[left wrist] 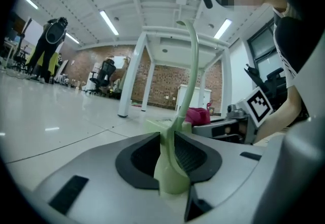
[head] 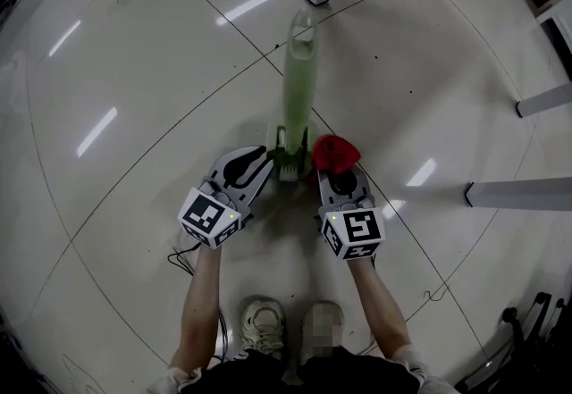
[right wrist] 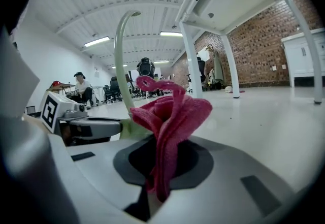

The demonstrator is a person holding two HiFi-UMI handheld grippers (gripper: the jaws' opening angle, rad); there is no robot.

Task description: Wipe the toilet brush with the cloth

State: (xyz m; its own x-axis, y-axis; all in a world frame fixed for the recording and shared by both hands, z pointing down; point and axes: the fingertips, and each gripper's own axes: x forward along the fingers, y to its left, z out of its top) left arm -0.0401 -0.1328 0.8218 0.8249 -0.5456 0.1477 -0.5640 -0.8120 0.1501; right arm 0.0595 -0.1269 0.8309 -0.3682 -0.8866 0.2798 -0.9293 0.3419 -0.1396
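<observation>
Clenched low on its neck by my left tool (left wrist: pixel 170 140), the pale green toilet brush (left wrist: pixel 173 172) stands upright, its handle climbing toward the top of the left gripper view. In the head view it stands on the floor (head: pixel 125 71) at frame centre. My right tool (right wrist: pixel 161 164) pinches the red cloth (right wrist: pixel 170 114), bunched just right of the handle's lower end; contact I can't confirm. I judge the wipe runs up along that handle.

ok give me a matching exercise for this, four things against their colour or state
1 brush
2 cloth
3 left gripper
4 right gripper

a red
b shut on cloth
c pale green
d shut on brush

Pairs: 1-c, 2-a, 3-d, 4-b
</observation>
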